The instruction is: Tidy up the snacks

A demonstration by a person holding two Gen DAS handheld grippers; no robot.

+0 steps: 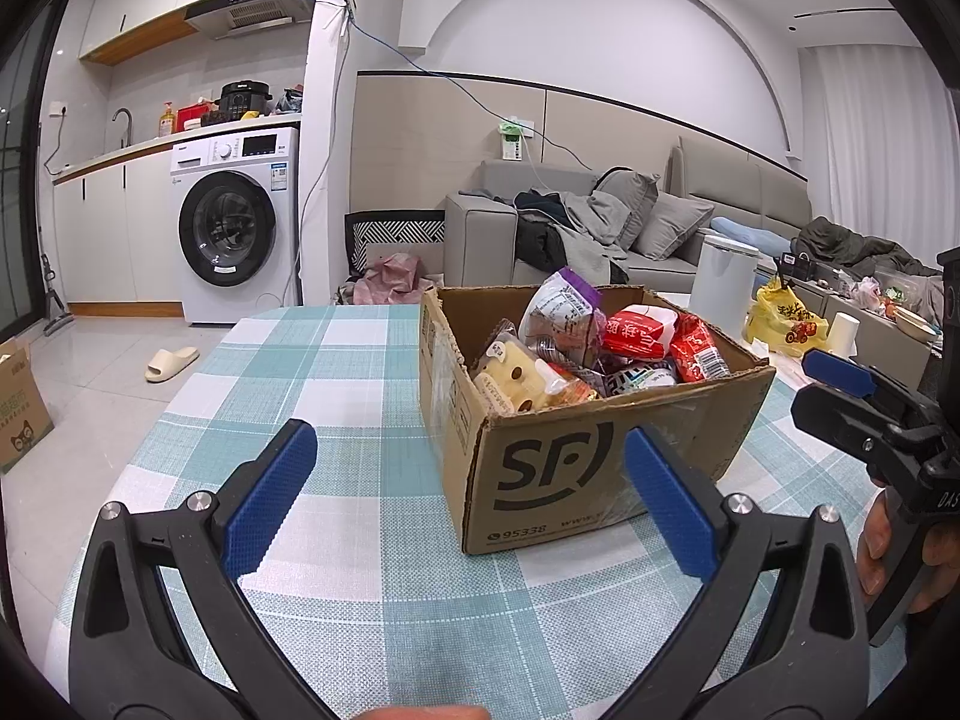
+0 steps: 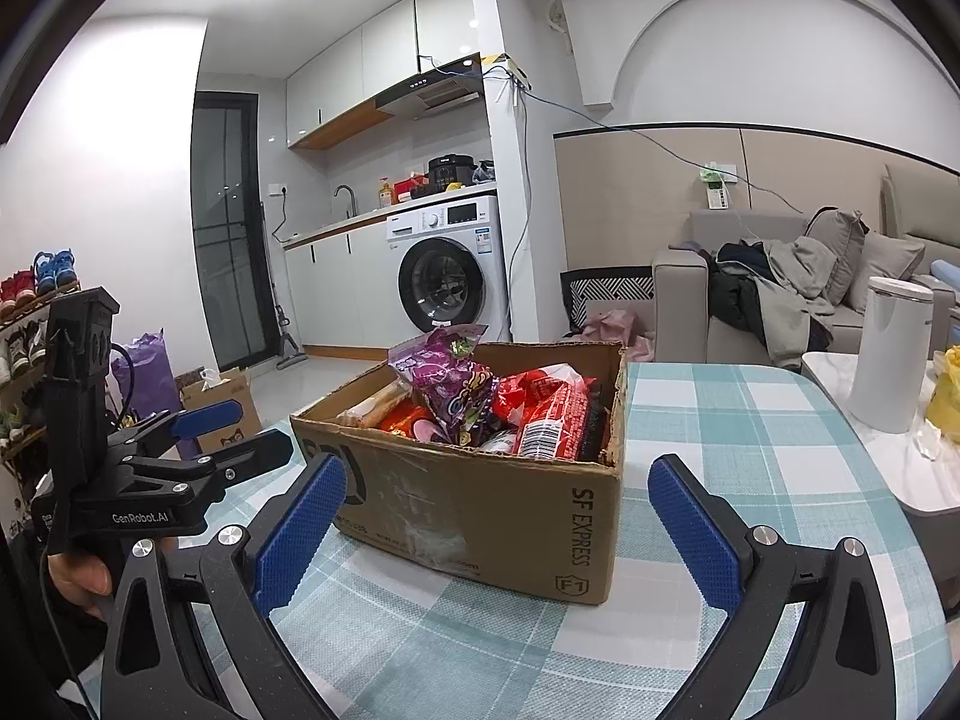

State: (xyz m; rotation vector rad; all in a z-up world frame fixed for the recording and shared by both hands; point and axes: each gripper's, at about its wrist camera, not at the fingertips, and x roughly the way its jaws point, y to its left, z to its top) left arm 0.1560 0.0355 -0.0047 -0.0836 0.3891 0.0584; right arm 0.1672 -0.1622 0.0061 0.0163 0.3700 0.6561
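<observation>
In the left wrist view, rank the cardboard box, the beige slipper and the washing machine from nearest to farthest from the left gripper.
From the left gripper:
1. Cardboard box, just ahead on the table, toward the right finger.
2. Beige slipper, on the floor to the left, past the table edge.
3. Washing machine, against the far wall, left.

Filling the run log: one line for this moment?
left gripper: open, empty | right gripper: open, empty | box: full of snacks, on table
</observation>
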